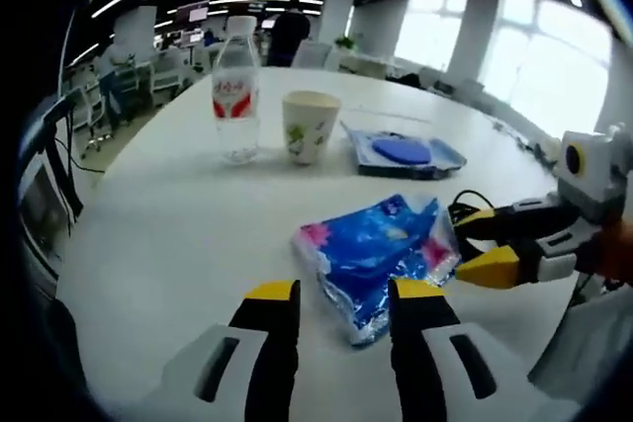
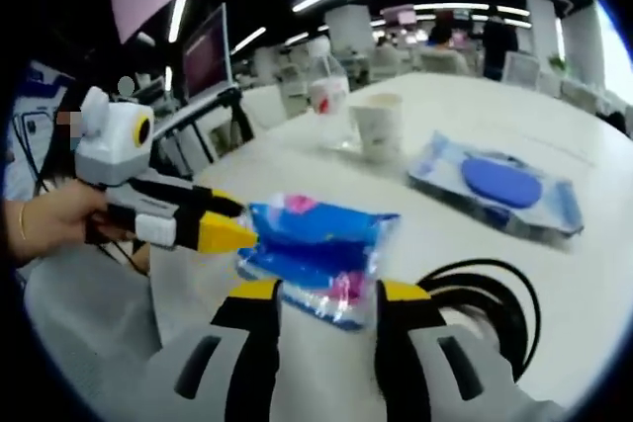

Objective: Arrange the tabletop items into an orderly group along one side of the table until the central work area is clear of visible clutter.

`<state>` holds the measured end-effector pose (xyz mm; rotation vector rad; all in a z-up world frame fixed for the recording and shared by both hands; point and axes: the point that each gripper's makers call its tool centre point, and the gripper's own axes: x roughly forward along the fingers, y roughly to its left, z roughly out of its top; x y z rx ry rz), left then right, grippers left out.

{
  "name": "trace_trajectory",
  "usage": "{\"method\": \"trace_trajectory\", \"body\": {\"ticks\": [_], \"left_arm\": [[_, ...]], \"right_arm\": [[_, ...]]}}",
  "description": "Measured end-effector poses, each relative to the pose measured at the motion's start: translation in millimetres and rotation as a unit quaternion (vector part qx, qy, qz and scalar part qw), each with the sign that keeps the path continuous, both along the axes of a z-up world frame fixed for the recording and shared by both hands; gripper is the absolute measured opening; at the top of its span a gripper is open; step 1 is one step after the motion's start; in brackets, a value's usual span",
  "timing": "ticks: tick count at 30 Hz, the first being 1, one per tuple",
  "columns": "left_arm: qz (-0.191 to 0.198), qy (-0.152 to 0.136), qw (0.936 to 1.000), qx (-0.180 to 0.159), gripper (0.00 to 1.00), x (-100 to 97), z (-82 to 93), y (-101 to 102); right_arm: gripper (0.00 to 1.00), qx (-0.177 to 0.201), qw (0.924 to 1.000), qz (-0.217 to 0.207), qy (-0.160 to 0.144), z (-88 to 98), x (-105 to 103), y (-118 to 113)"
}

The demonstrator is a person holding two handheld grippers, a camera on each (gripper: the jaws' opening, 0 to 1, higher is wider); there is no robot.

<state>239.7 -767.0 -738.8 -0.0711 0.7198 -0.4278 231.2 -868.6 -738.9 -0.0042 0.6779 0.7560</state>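
A crinkled blue and pink packet [image 1: 376, 254] lies on the white table [image 1: 168, 214]. My left gripper [image 1: 344, 294] stands open at its near corner, and the packet's edge reaches in between the jaws. My right gripper [image 1: 473, 244] comes in from the right, open, with its jaws above and below the packet's right edge. In the right gripper view the packet [image 2: 316, 244] lies just ahead of my open right gripper [image 2: 328, 294], and the left gripper [image 2: 235, 229], held by a hand [image 2: 49, 219], touches the packet's left edge.
Further back stand a clear water bottle [image 1: 235, 86] with a red label and a paper cup [image 1: 310, 126]. A flat blue wipes pack [image 1: 404, 153] lies to their right. A black coiled cable [image 2: 485, 294] lies close to the packet. Office desks and chairs surround the table.
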Motion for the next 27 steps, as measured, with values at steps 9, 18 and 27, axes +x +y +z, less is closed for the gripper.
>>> {"method": "trace_trajectory", "body": {"ticks": [9,18,27], "left_arm": [[0.007,0.014,0.9998,0.013,0.13,-2.7,-9.3,5.1],[0.015,0.020,0.9997,0.008,0.08,-3.5,-12.1,5.7],[0.028,0.027,0.9993,-0.001,0.04,-4.4,-12.2,8.6]], "right_arm": [[0.25,0.007,0.9999,-0.003,0.007,-2.3,-0.7,3.0],[0.15,0.006,0.9998,-0.015,0.009,-5.9,1.2,-0.1],[0.05,0.011,0.9996,-0.022,0.011,-5.9,1.8,-0.4]]}}
